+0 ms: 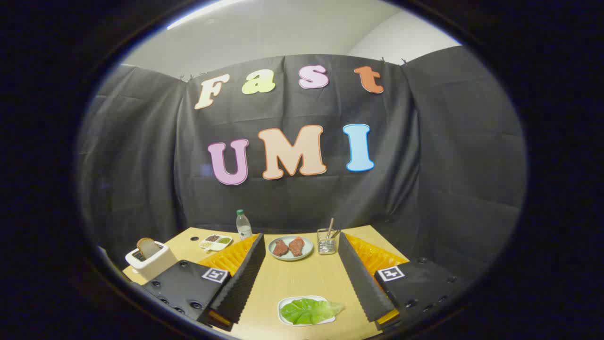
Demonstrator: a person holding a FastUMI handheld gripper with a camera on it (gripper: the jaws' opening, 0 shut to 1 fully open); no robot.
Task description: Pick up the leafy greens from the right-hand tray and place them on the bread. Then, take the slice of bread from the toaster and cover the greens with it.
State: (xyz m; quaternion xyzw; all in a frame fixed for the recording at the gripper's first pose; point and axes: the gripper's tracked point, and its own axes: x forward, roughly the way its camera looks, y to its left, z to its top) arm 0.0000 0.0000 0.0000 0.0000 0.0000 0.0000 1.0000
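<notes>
A green leaf (311, 310) lies on a small white tray (283, 304) on the wooden table, low between my two fingers and close to me. My gripper (300, 237) is open wide, with nothing held. Just beyond the fingertips sits a pale round plate (274, 242) holding two reddish-brown pieces (289, 247). To the left, outside the left finger (240, 278), a white toaster (153, 264) stands with a slice of brown bread (147, 246) sticking up from its slot.
A clear plastic bottle (243, 225) stands at the table's back edge. Beside it lies a small divided dish (216, 242) of condiments. A glass holder (326, 244) with sticks in it stands right of the plate. Black cloth walls the booth behind.
</notes>
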